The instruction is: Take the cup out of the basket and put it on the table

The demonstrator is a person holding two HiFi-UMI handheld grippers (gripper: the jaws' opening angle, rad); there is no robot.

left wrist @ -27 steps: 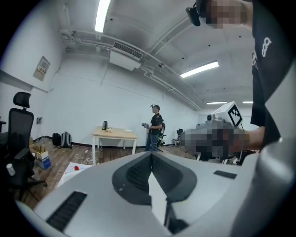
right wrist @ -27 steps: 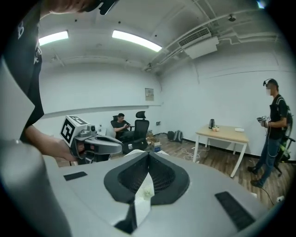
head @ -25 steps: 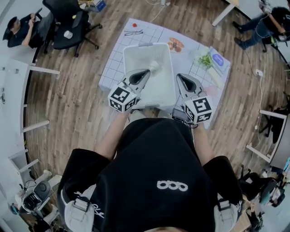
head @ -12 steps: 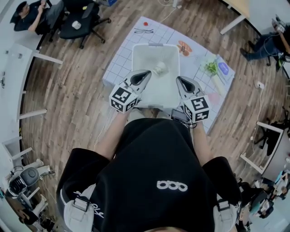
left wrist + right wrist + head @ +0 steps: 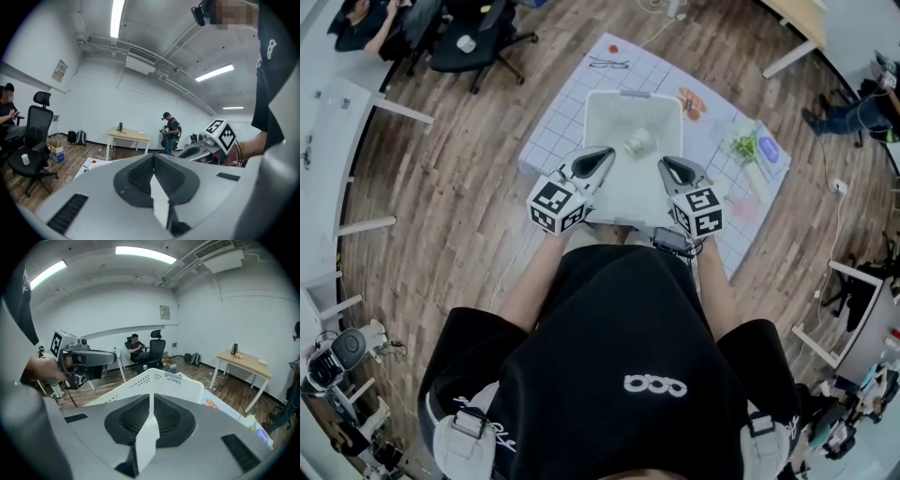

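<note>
Cup seen lying inside basket, toward 12 o'clock end, untouched. Left gripper and right gripper held over rim at 6 o'clock. Jaws of both pressed together, nothing pinched.

Risks judged:
- cup nudged and rolled away if approached with jaws unopened
- basket wall clipped on descent

Basket set on grid-covered table. Wood floor all around. Office chair at 10 o'clock.

Both arms are extended forward from the torso. The left forearm and right forearm are bare. The left gripper points ahead, close to level, with its jaws pressed together and nothing between them. The right gripper, just beside it and not touching, tips further downward. Its jaws are also closed and empty. The tips angle slightly toward each other.
</note>
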